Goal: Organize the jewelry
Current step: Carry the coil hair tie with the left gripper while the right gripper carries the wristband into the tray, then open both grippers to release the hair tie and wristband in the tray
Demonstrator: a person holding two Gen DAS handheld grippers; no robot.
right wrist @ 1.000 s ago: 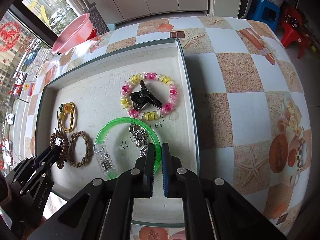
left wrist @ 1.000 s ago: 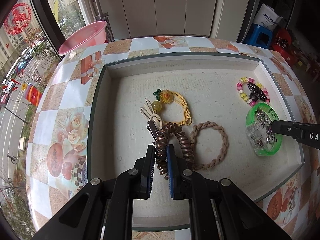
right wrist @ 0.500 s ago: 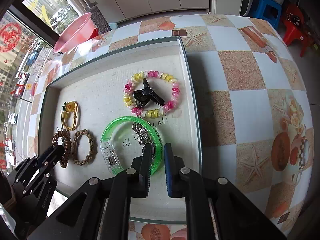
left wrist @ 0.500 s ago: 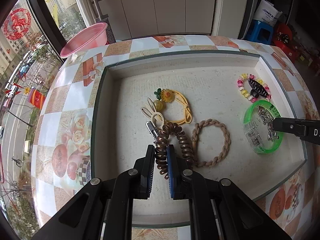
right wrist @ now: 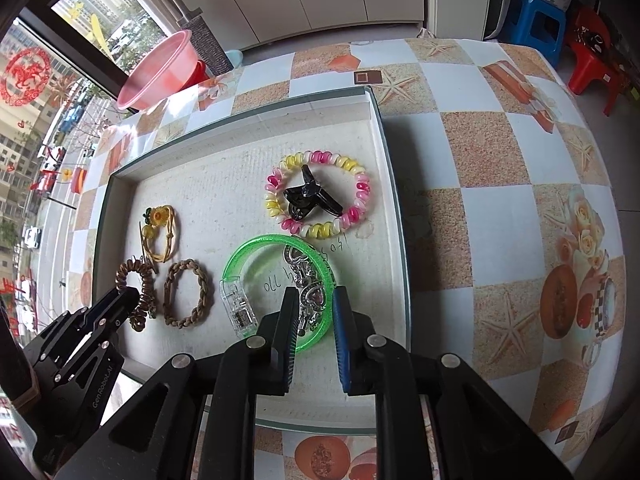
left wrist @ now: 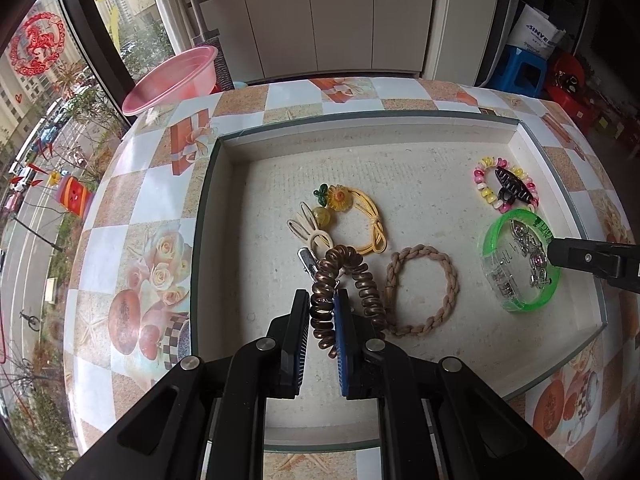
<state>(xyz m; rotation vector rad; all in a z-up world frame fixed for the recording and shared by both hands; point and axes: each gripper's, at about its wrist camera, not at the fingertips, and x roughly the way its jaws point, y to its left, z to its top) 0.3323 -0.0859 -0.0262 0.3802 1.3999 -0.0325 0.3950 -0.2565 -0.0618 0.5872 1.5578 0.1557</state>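
Left gripper (left wrist: 323, 312) was clamped on the near side of the brown metallic spiral coil hair tie (left wrist: 344, 280); the coil sat pinched between both pads, and the rest of it lay on the tray floor, looping away from the fingers. The left gripper also showed in the right wrist view (right wrist: 132, 294), tip at that same coil.

Right gripper (right wrist: 316, 312): jaws had just been opening. The rim of the translucent green plastic bangle (right wrist: 240, 256) and the silver charm chain with a pink heart stone (right wrist: 308, 288) stood between the fingers with a visible gap on the blue-pad side, so it wasn't gripping. Bangle and chain lay on the tray floor, near the right wall.

The shallow white rectangular tray (left wrist: 360, 132) sat on a table covered in an orange-and-white checked floral cloth (right wrist: 480, 152).

Other pieces in the tray:
- tan braided rope hair tie (left wrist: 420, 292), just right of the coil, touching it
- yellow cord bracelet with an orange flower charm (left wrist: 356, 216), behind the coil
- cream rabbit-ear hair clip (left wrist: 308, 232), beside the yellow bracelet, its clip end under the coil
- pink-yellow-white spiral hair tie (right wrist: 318, 194), far right corner, with a black claw hair clip (right wrist: 308, 196) lying inside the ring
- clear plastic clasp block (right wrist: 238, 308), at the bangle's left end

A pink plastic basin (left wrist: 172, 80) stood off the table's far left edge.
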